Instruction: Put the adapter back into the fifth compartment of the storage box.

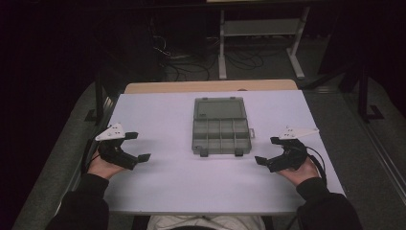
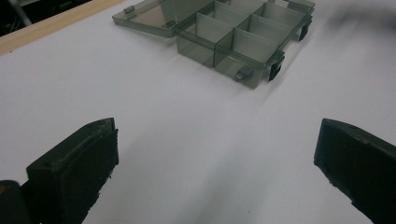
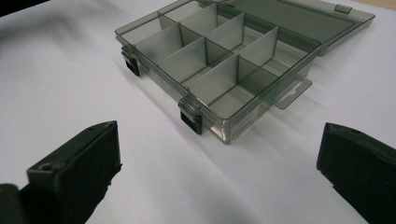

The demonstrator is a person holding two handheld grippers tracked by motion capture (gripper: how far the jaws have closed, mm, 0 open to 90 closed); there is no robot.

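Note:
A clear grey compartment box (image 1: pixel 221 135) lies open at the middle of the white table (image 1: pixel 167 182), its lid (image 1: pixel 220 108) folded flat toward the far side. Its several compartments look empty. The left gripper view has the box (image 2: pixel 243 39) ahead and to the right; the right gripper view has it (image 3: pixel 219 65) close in front, latches facing me. My left gripper (image 1: pixel 138 146) rests on the table left of the box, open, nothing between its jaws. My right gripper (image 1: pixel 268 150) rests right of the box, also open and empty.
A wooden strip (image 1: pixel 210 86) borders the table's far edge. Beyond it, on the dark floor, stand a metal desk frame (image 1: pixel 261 38) and loose cables (image 1: pixel 191 62). Bare white table surface surrounds the box on every side.

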